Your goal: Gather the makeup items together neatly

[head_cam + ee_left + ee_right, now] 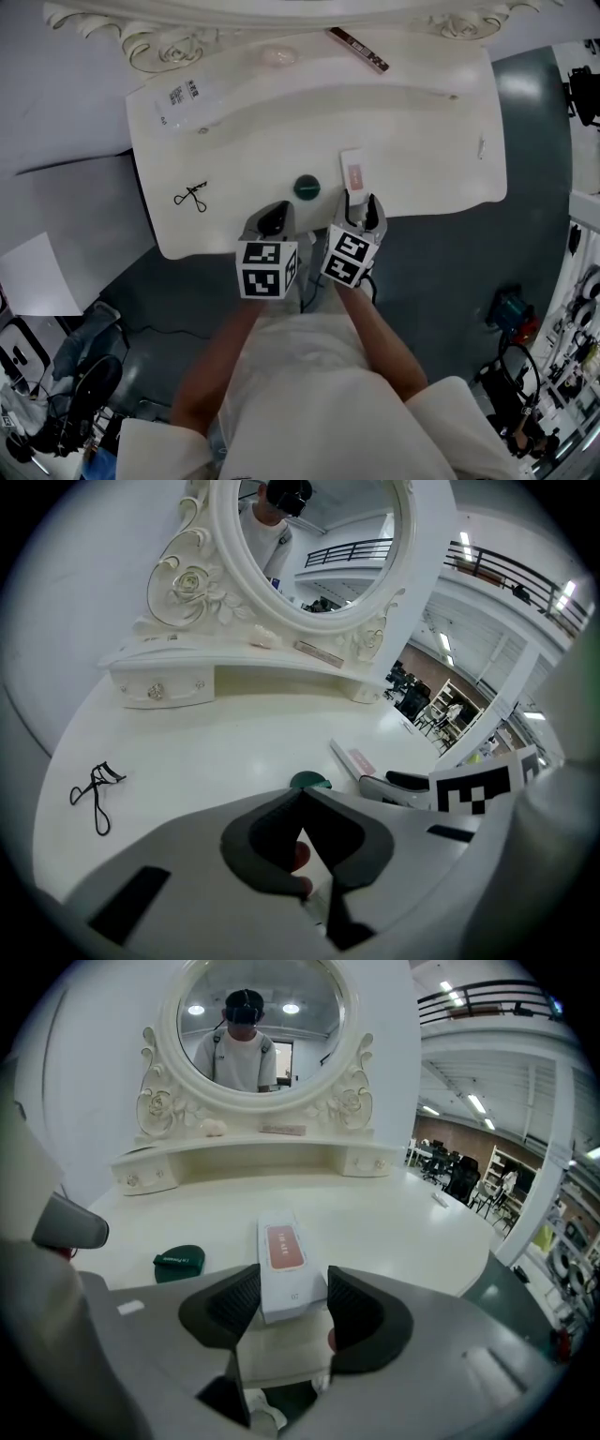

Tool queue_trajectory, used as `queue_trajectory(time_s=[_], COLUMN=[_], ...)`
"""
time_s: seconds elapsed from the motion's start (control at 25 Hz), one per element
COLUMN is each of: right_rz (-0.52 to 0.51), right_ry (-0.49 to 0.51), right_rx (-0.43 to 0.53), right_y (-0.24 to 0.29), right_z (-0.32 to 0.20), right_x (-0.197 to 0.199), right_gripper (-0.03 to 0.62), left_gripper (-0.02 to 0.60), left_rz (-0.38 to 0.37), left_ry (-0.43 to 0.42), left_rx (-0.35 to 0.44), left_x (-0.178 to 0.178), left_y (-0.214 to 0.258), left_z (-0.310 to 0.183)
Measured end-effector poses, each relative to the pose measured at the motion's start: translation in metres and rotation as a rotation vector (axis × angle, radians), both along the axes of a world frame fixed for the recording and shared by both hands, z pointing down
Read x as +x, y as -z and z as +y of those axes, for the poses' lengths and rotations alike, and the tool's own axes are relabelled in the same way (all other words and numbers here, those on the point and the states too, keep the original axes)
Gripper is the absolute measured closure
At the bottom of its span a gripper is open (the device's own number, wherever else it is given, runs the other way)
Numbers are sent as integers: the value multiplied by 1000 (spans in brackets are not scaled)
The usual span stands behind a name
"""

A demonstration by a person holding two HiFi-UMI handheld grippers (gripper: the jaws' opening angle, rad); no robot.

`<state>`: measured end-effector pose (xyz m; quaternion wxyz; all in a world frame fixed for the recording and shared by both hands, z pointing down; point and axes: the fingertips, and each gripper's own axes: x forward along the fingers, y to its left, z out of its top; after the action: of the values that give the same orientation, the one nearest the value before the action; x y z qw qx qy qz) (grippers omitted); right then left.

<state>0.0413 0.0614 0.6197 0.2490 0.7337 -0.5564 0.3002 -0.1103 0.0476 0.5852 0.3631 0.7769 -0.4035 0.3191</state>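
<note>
A white box with a pink label (354, 173) (283, 1258) lies near the front edge of the white dressing table (422, 141). My right gripper (362, 208) (292, 1288) is shut on its near end, one pad against each long side. Left of it a round dark green compact (307, 187) (179, 1262) (309, 782) rests on the tabletop. Just in front of the compact my left gripper (274, 216) (300, 797) is shut with nothing between its tips. A black eyelash curler (191, 197) (95, 795) lies far left.
On the raised shelf under the mirror sit a pale pink puff (278, 56) and a long brown stick-shaped pack (358, 50). A clear labelled packet (187, 101) lies at the back left. A small pale item (481, 146) rests near the table's right edge.
</note>
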Motion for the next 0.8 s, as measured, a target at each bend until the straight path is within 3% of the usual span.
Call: queue_trajectory(time_s=[0.8], right_rz=[-68], right_ry=[61], right_rx=[-95], right_y=[-14], right_z=[7], right_x=[-1], right_gripper=[361], left_gripper=[572], left_rz=[20], left_ry=[-6], left_rx=[0], left_x=[0], left_y=[4], left_z=[-2])
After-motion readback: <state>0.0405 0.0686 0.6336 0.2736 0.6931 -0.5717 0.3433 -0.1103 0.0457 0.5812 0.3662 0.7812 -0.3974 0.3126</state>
